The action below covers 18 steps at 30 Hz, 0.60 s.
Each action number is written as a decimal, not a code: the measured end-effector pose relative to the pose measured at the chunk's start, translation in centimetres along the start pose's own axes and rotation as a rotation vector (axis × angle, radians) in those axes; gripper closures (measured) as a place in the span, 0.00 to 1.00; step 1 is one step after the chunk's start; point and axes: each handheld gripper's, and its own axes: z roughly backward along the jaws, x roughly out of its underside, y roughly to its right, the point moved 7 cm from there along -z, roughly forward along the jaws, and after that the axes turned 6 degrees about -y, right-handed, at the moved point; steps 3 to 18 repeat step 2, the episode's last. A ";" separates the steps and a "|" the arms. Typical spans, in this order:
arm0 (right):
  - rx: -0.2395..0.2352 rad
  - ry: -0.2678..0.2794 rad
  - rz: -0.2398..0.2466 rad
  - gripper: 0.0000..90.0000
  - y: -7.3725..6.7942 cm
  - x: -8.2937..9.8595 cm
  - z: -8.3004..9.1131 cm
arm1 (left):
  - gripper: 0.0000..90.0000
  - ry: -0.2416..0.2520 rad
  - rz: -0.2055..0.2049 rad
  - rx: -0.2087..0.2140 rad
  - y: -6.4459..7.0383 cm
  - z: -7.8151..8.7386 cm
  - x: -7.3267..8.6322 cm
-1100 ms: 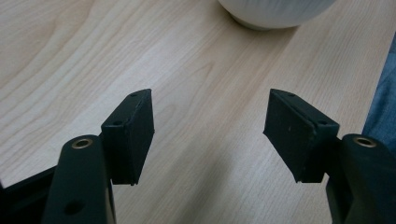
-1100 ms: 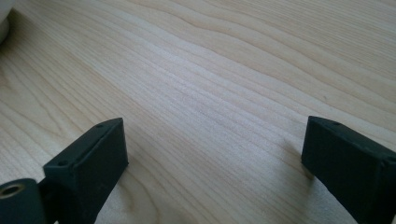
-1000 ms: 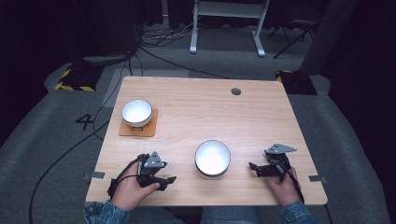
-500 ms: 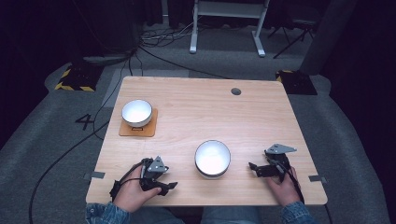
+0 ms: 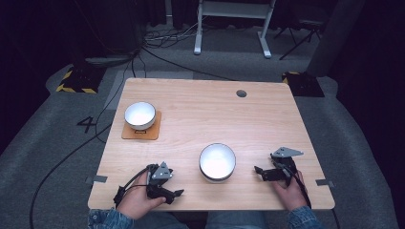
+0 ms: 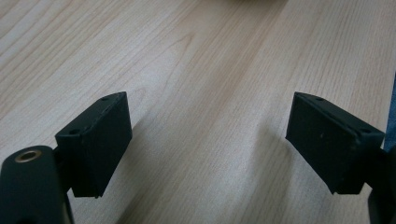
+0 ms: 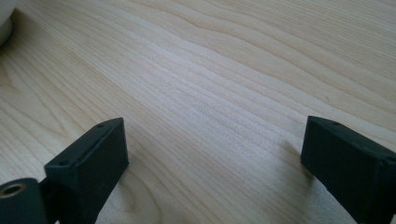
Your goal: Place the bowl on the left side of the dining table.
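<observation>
Nothing in these pictures looks handled yet: the near bowl (image 5: 217, 162), white and empty, stands free on the table (image 5: 200, 109) close to the middle of its near edge, between the two claws and touched by neither. A second white bowl (image 5: 140, 115) sits on a brown coaster (image 5: 141, 131) toward the far left corner, well apart from both hands. So the work appears to be at its start, with any grasp and move of the near bowl left to do. The left claw (image 5: 175, 194) rests low by the near edge, left of the near bowl, its jaws spread wide over bare wood in the left gripper view. The right claw (image 5: 259, 171) lies just right of that bowl, pointing toward it, jaws likewise wide apart and empty.
</observation>
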 end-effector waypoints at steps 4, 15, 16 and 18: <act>0.000 0.001 0.000 0.08 0.0 0.0 0.0 | 0.16 -0.002 -0.002 -0.001 0.0 -0.1 0.0; 0.000 0.001 0.000 0.08 0.0 0.0 0.0 | 0.16 -0.002 -0.002 -0.001 0.0 -0.1 0.0; 0.000 0.001 0.000 0.08 0.0 0.0 0.0 | 0.16 -0.002 -0.002 -0.001 0.0 -0.1 0.0; 0.000 0.001 0.000 0.08 0.0 0.0 0.0 | 0.16 -0.002 -0.002 -0.001 0.0 -0.1 0.0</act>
